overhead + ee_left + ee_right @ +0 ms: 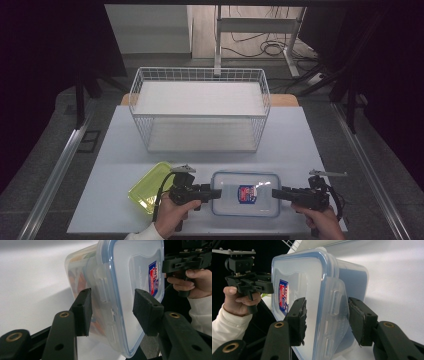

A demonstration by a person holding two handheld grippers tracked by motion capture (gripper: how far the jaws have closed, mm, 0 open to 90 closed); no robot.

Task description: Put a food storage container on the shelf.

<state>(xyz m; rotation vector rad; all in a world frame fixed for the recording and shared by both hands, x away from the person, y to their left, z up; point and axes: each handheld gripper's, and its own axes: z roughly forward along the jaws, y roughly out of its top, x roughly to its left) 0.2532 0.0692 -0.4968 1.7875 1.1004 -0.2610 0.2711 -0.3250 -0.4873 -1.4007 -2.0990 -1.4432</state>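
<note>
A clear plastic food box (245, 202) with a blue-sealed lid and a red and blue label lies near the table's front edge. My left gripper (218, 194) points at its left end and my right gripper (275, 193) at its right end. In the left gripper view, the open left gripper (113, 312) straddles the box (130, 270) at a latch flap, with a gap on the lid side. In the right gripper view, the open right gripper (328, 320) straddles the opposite latch flap of the box (307, 277). Orange contents show faintly through the wall.
A shallow yellow-green tray (147, 187) lies just left of the left gripper. A white wire basket (200, 71) with a shelf inside stands at the back of the pale table (120, 145). A bare strip of table runs between the basket and the box.
</note>
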